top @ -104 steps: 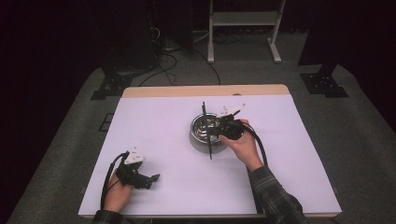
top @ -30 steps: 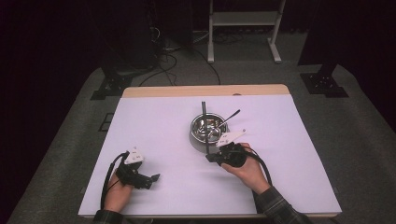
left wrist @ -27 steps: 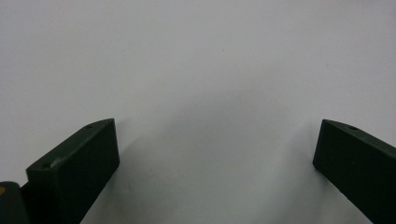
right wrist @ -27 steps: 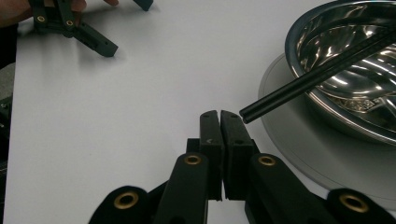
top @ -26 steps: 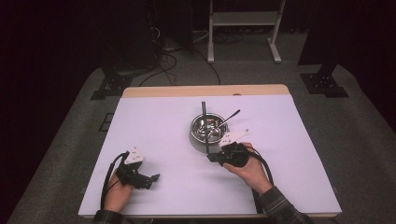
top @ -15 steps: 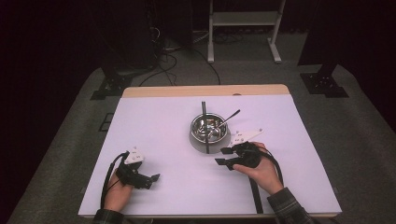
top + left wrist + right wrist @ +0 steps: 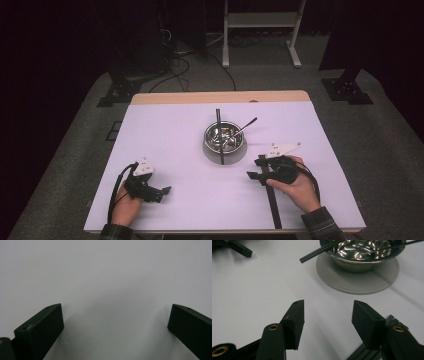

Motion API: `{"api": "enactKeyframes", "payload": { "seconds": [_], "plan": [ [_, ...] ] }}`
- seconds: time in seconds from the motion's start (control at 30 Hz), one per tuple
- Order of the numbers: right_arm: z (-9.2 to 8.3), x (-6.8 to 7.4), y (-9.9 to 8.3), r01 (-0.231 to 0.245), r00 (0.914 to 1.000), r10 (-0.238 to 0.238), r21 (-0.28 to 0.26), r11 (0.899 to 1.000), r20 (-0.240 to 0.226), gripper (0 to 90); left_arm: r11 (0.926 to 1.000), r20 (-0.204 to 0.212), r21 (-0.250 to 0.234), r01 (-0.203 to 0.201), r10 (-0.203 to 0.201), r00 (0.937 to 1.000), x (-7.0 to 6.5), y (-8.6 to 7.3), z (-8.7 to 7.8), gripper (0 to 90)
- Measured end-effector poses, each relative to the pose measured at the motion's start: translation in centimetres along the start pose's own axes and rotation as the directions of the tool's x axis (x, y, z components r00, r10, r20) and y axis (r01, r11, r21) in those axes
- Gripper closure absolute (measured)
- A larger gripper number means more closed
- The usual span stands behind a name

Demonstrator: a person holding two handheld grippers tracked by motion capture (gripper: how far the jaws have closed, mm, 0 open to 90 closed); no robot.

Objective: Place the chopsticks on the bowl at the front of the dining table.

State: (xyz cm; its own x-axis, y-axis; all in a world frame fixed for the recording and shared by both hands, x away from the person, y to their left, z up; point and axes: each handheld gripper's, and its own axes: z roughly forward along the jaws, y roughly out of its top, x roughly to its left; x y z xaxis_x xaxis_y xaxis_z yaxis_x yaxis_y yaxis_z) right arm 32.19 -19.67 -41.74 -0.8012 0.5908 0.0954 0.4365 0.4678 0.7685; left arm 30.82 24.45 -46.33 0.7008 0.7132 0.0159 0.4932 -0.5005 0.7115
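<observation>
Jaws on both tools are standing apart with nothing between them, those of the right gripper (image 7: 256, 169) having just been opening. Beneath them the white table (image 7: 165, 130) is serving as the work surface, and at its centre a steel bowl (image 7: 223, 136) is sitting on a grey coaster (image 7: 352, 280), likely to keep it steady. One black chopstick (image 7: 219, 129) is lying across the bowl, and a second chopstick (image 7: 272, 200) is lying flat near the right gripper, seemingly just set down. Nearer and left, the left gripper (image 7: 161, 192) is resting on bare table, apparently idle.
</observation>
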Motion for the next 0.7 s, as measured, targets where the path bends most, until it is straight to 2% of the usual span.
{"api": "enactKeyframes", "payload": {
  "seconds": [0.47, 0.7],
  "plan": [
    [-2.8, -1.4, -3.0, -0.045, 0.9971, 0.046, -0.016, 0.999, 0.06, 41.8, 1.0, 0.0, 0.0, 0.0, 0.0, 1.0, 0.0, 0.0, 0.0, 0.0],
    [-4.2, -2.1, -4.5, -0.072, 0.9922, 0.074, -0.022, 0.997, 0.101, 41.4, 1.0, 0.0, 0.0, 0.0, 0.0, 1.0, 0.0, 0.0, 0.0, 0.0]
  ]
}}
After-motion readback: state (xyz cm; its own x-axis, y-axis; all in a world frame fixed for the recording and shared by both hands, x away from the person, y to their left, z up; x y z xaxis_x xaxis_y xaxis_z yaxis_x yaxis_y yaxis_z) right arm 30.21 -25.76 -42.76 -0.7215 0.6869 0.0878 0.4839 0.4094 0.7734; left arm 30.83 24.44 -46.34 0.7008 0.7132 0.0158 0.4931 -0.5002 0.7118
